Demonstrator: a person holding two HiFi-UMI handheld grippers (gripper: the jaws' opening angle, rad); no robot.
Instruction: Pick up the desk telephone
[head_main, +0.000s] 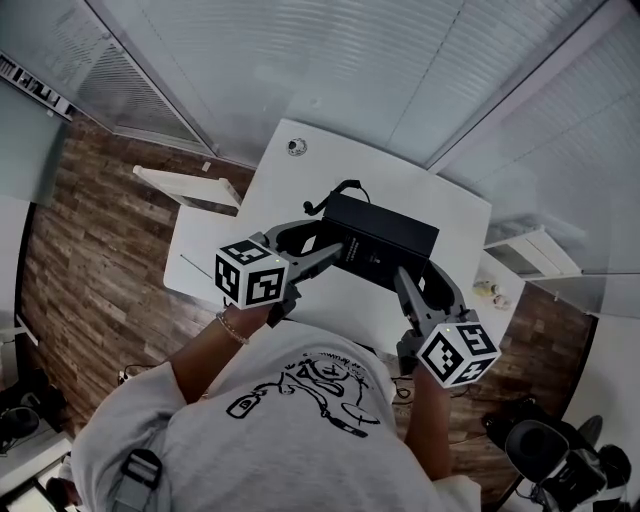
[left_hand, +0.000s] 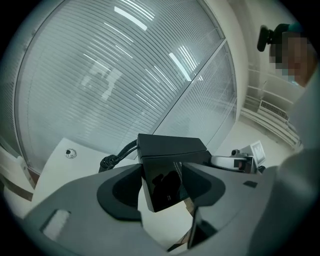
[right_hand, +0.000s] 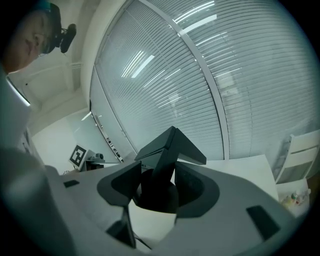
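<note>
Head view puts the black desk telephone (head_main: 385, 238) at centre frame over the white counter (head_main: 300, 180), and I see it caught at both ends. My left gripper (head_main: 332, 248) has its fingers clamped on the telephone's left end, and my right gripper (head_main: 404, 276) grips the right end. In the right gripper view the telephone sits tilted, and its cord (head_main: 335, 192) curls off its upper-left corner

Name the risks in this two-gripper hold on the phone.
1. The left gripper and right gripper each pinch only one end of the desk telephone; if the hands drift apart or twist, it may slip out.
2. Its cord trails onto the table behind; lifting might pull it taut and tug the phone.
</note>
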